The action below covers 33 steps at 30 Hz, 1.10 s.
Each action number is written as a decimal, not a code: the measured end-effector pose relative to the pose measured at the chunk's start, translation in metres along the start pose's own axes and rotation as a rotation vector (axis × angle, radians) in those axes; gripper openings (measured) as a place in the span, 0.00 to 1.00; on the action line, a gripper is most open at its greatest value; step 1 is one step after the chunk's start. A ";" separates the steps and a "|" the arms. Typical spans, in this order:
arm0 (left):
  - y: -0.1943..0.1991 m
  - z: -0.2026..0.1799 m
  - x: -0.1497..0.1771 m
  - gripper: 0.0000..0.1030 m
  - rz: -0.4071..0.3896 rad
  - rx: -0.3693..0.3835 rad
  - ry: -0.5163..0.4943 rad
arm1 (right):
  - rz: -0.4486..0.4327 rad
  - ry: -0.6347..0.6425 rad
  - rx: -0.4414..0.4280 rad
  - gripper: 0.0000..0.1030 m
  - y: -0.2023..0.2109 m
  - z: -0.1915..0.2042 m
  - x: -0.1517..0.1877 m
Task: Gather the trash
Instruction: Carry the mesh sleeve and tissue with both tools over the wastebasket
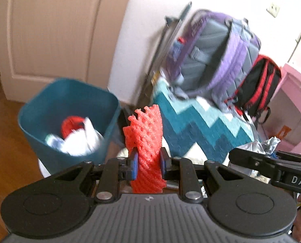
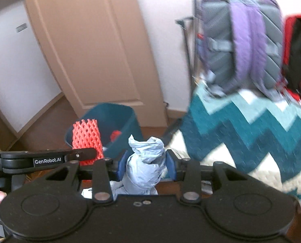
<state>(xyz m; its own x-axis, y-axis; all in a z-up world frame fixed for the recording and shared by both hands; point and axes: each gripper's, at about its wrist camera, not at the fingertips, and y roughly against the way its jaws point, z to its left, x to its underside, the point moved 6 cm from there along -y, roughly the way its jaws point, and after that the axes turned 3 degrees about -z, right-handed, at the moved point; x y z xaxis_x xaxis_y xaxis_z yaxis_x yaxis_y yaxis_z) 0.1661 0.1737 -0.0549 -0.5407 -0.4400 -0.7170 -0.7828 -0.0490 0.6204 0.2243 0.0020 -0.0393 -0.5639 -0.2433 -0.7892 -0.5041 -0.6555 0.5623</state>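
The left hand-held gripper (image 1: 148, 165) is pinched narrow on a tube of red-orange foam fruit netting (image 1: 145, 139), whose blue-padded fingers (image 1: 134, 165) press into its sides; the netting stands upright, rising well above the fingertips and hanging a little below them. The right hand-held gripper (image 2: 146, 166) stands at a middling width, clamped on a crumpled wad of pale grey-blue plastic wrap (image 2: 144, 166), which bulges up between the blue pads and trails down beneath them. The two grippers are close side by side: the right one's black arm shows at the right edge of the left wrist view, and the left one, with its netting, shows at the left of the right wrist view.

Beyond the fingertips and lower down stands a dark teal plastic bin (image 1: 49, 105) on a wooden floor (image 1: 6, 137), holding white crumpled wrappers and something red. To the right lies a teal-and-white zigzag quilt (image 1: 193, 133). On it, against the wall, a purple-and-grey backpack (image 1: 217, 56) rests just beside a red-and-black backpack (image 1: 259, 85). A beige panelled door (image 1: 49, 30) stands behind the bin.
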 end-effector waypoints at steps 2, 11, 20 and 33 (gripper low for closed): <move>0.007 0.014 -0.013 0.20 -0.026 -0.019 -0.006 | -0.010 0.032 -0.019 0.38 -0.008 0.019 -0.012; 0.023 0.081 -0.063 0.20 -0.097 -0.106 -0.017 | -0.033 0.143 -0.085 0.38 -0.054 0.097 -0.058; -0.006 0.133 -0.088 0.20 -0.056 -0.147 -0.012 | -0.016 0.215 -0.083 0.38 -0.119 0.138 -0.080; -0.105 0.177 -0.066 0.20 0.114 -0.162 0.006 | 0.138 0.221 -0.007 0.38 -0.234 0.115 -0.038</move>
<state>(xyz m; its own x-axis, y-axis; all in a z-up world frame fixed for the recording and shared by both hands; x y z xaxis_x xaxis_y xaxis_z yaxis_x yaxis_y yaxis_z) 0.2291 0.3666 -0.1292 -0.6210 -0.4562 -0.6373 -0.6562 -0.1420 0.7411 0.2890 0.2472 -0.1124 -0.4699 -0.4804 -0.7405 -0.4274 -0.6102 0.6671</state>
